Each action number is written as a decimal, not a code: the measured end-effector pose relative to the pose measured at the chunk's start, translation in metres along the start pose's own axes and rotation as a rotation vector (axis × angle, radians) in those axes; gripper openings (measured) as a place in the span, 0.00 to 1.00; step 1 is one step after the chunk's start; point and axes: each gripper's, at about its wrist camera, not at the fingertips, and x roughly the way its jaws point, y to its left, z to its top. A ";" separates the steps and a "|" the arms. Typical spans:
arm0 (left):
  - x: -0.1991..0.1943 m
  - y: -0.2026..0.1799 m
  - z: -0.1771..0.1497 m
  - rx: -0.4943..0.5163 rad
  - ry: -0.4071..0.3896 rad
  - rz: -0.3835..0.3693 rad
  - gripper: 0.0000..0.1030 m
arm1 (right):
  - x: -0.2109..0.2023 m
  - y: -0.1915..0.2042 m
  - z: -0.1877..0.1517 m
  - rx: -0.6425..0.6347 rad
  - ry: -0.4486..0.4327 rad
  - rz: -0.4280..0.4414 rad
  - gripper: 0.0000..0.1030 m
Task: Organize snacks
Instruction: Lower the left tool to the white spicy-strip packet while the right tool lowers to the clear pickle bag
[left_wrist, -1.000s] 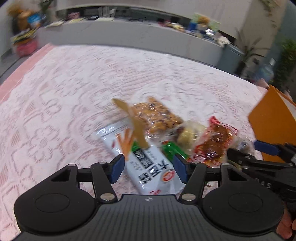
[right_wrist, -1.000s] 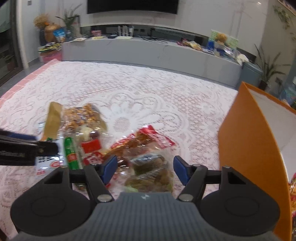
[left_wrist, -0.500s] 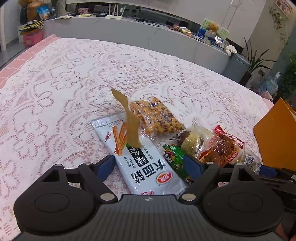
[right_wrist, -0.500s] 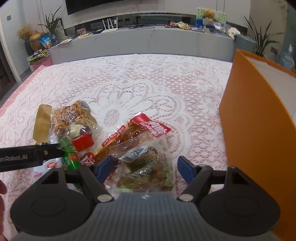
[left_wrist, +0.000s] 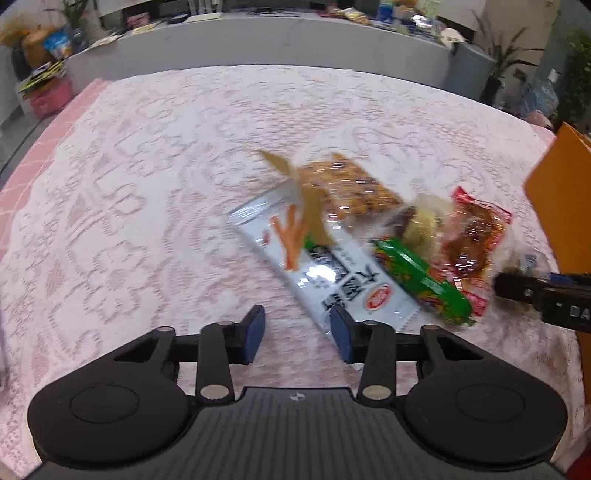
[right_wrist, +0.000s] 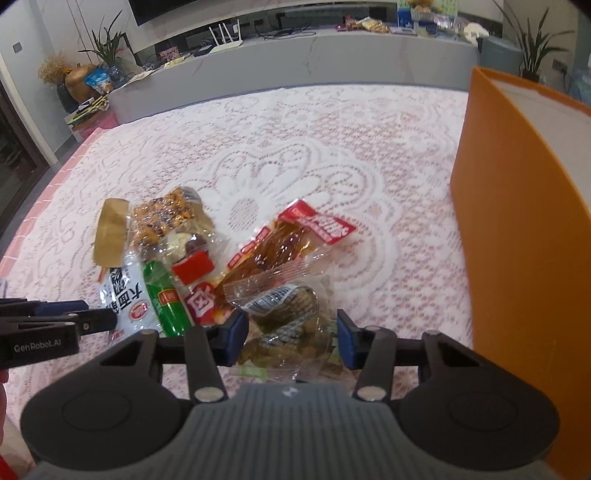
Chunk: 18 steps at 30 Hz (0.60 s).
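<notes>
One heap of snack packets lies on the lace-covered table (right_wrist: 295, 147), and I count seven in it. From the left: one tan packet (right_wrist: 110, 232), one white noodle-stick packet (right_wrist: 127, 299), one clear bag of brown nuggets (right_wrist: 166, 218), one green packet (right_wrist: 166, 299), one clear packet with a red label (right_wrist: 194, 264), one red-topped packet of brown strips (right_wrist: 288, 243), and one clear bag of dark greens (right_wrist: 288, 321). One orange box (right_wrist: 524, 240) stands upright at the right, apart from the heap.

My left gripper (left_wrist: 297, 330) points steeply down at the table, at the near end of the white packet. Its jaws are closing; bare cloth lies between them, and the right pad only sits at the packet's corner, so nothing is gripped. My right gripper (right_wrist: 290, 338) also tilts down, just left of the box. Its jaws are closing with the bag of greens between them; the pads do not yet press it.

In the left wrist view the white packet's long axis runs diagonally, far-left to near-right. The green packet lies alongside it, nearly parallel.
</notes>
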 end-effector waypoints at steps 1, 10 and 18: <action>-0.001 0.003 0.000 -0.005 -0.004 0.018 0.42 | 0.000 -0.001 -0.001 0.005 0.003 0.003 0.47; 0.002 0.003 0.008 -0.127 -0.080 -0.052 0.61 | -0.001 0.003 0.000 -0.039 -0.025 -0.035 0.47; 0.020 -0.014 0.016 -0.112 -0.120 0.017 0.78 | 0.002 0.009 0.000 -0.077 -0.033 -0.056 0.48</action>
